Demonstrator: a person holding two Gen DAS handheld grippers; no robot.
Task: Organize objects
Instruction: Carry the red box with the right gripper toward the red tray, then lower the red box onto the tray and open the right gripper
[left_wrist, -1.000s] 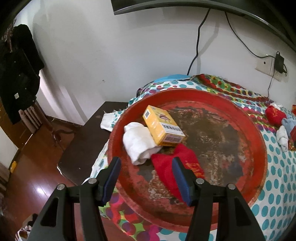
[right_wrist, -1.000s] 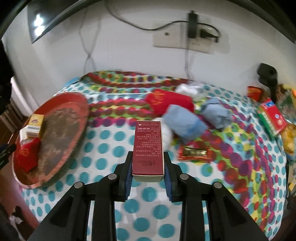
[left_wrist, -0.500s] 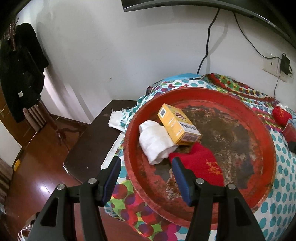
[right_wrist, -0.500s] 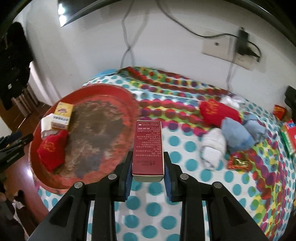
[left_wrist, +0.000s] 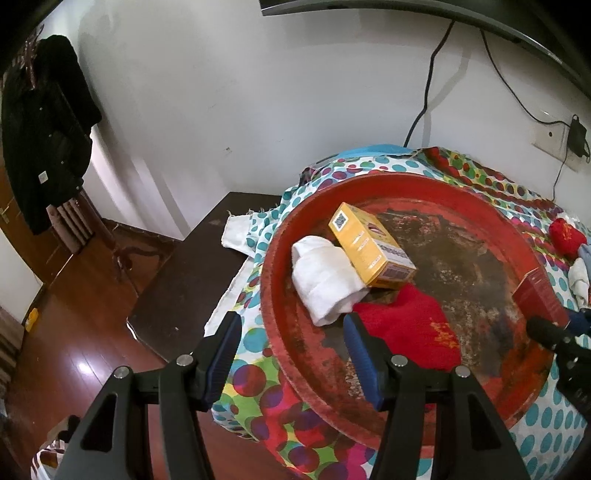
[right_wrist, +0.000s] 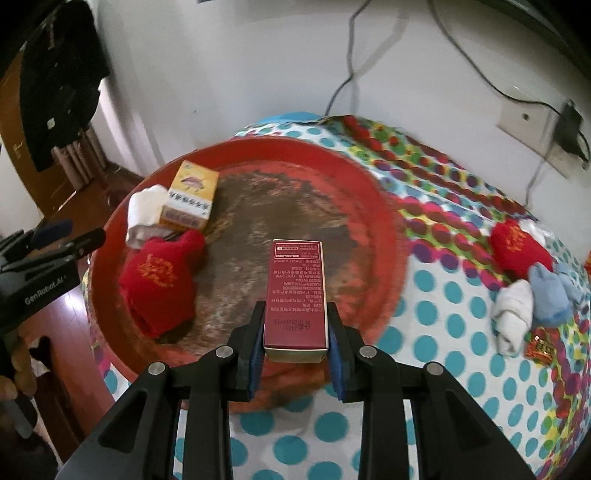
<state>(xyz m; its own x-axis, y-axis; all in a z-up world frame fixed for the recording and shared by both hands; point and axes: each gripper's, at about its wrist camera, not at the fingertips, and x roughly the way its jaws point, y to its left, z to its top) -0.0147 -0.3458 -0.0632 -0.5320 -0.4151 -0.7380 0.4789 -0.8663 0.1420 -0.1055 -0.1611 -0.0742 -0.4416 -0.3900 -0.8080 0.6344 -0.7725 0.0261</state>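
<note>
A round red tray lies on the dotted cloth. In it sit a yellow box, a white rolled sock and a red sock. My right gripper is shut on a dark red box and holds it over the tray's near part; that box shows at the right edge of the left wrist view. My left gripper stands open above the tray's near left rim, with nothing between its fingers.
On the cloth to the right lie another red sock, a white sock, blue socks and a small red packet. A dark side table and wooden floor are left of the tray. Cables and a wall socket lie behind.
My right gripper has carried the dark red box leftward from over the cloth to over the tray. The left gripper has drifted slightly left, still open.
</note>
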